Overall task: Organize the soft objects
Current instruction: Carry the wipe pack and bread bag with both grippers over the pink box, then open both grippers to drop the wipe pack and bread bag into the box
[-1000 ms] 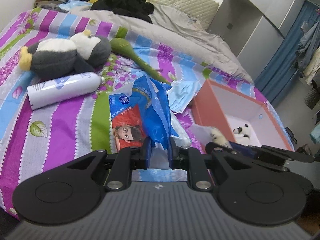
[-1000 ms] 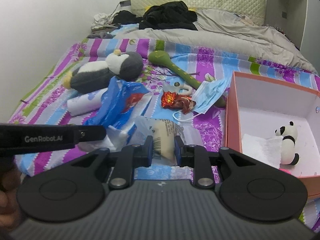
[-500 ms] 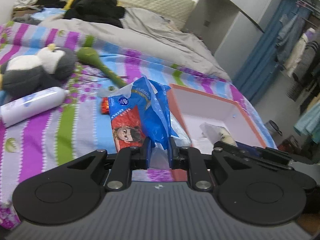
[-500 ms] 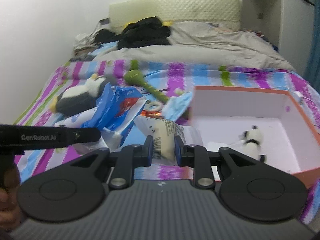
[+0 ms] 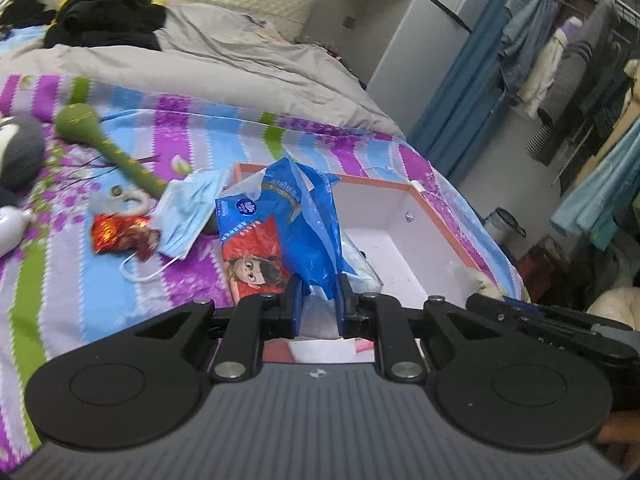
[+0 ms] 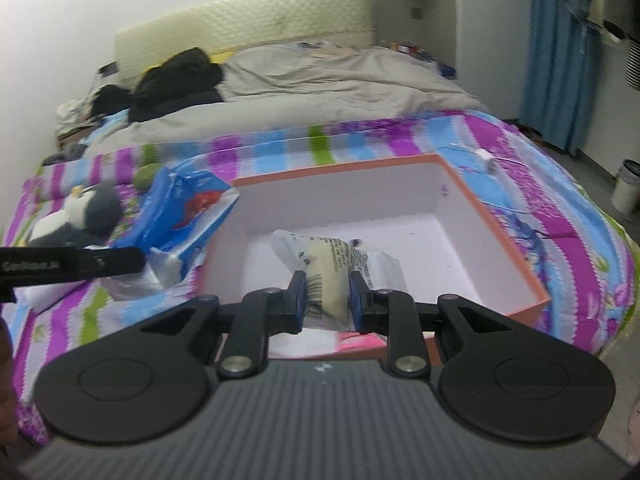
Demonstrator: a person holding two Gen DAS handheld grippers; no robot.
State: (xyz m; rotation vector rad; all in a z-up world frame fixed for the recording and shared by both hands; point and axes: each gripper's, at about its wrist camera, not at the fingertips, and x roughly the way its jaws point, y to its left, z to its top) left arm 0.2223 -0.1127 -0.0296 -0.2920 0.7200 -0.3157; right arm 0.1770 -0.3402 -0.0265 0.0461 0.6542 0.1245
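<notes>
My left gripper (image 5: 318, 304) is shut on a blue tissue pack (image 5: 280, 232) with a cartoon face, held above the near left part of the orange box (image 5: 440, 216). The same pack (image 6: 184, 216) shows at the left in the right wrist view, beside the box's left wall. My right gripper (image 6: 328, 300) is shut on a clear plastic packet (image 6: 332, 272) with a cream item and printed barcode, held over the white inside of the box (image 6: 500, 240). A penguin plush (image 6: 80, 216) lies on the striped bedspread further left.
On the bedspread left of the box lie a blue face mask (image 5: 188, 208), a red foil wrapper (image 5: 116, 232), a green stick-shaped toy (image 5: 108, 144) and a white ring. A grey duvet (image 5: 200, 64) and black clothes (image 5: 104, 16) fill the bed's far end. A small bin (image 6: 628, 188) stands on the floor.
Both grippers have swung rightward with their loads, from over the bedspread to over the orange box. The penguin and white bottle have slid off to the left of the views.
</notes>
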